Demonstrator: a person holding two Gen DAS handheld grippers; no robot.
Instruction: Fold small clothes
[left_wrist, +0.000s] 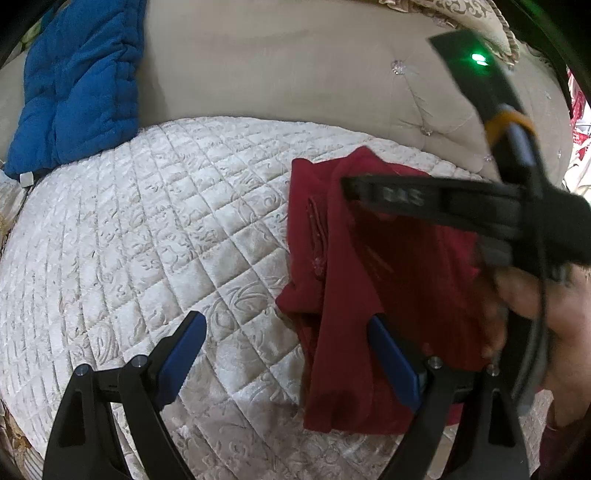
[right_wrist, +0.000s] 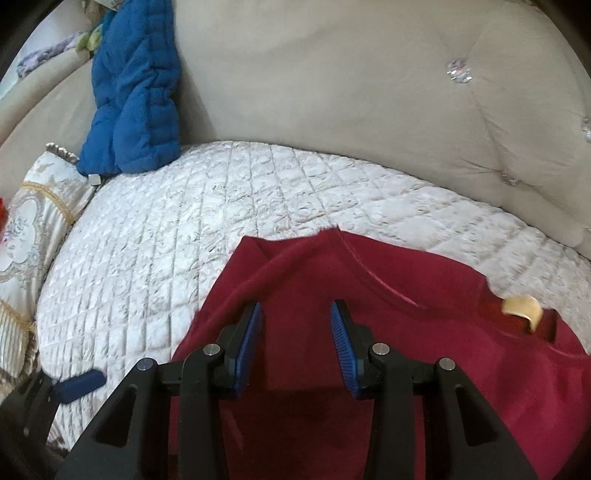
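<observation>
My left hand-held gripper (left_wrist: 286, 345) stands with jaws wide apart, nothing between them; its right finger lies against the red garment (left_wrist: 373, 280). My right hand-held gripper (right_wrist: 297, 343) hovers over the garment, jaws parted, nothing pinched. The garment lies crumpled on the quilted cushion (left_wrist: 129, 240), open quilt to its left. Blue jacket (right_wrist: 136, 92) leans against the backrest (right_wrist: 351, 74). Garment's near edge is cut off; the right hand-held gripper's body is blurred.

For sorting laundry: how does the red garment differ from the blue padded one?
The red garment is smooth and thin; the blue padded garment is quilted and puffy. The red one lies on the white cover; the blue one leans against the beige backrest. Both look rumpled.
</observation>
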